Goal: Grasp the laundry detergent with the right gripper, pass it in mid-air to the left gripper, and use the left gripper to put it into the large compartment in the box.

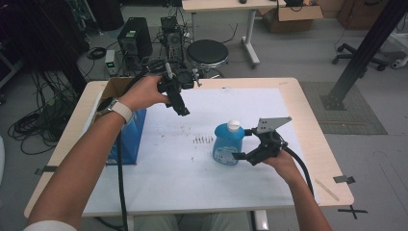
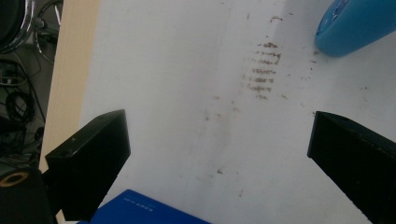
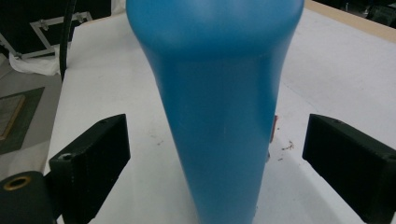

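Note:
A blue bottle [image 1: 226, 144] with a white cap [image 1: 234, 126] stands upright on the white table cover [image 1: 168, 183], right of centre. My right gripper [image 1: 242, 143] is open at the bottle's right side. In the right gripper view the bottle [image 3: 219, 107] stands between the two spread jaws of that gripper [image 3: 217, 140], with a gap on each side. My left gripper [image 1: 184, 112] hangs open above the back left of the cover, holding nothing. The left gripper view looks down past the open gripper [image 2: 217, 140] at brown stains [image 2: 262, 70], with the bottle [image 2: 350, 23] at the top right.
A blue box [image 1: 129, 137] stands at the table's left side, its top [image 2: 140, 212] just below my left gripper. An open cardboard box [image 1: 115, 86] sits behind it. Beyond the far edge stand a black stool [image 1: 207, 53] and a computer tower [image 1: 134, 36].

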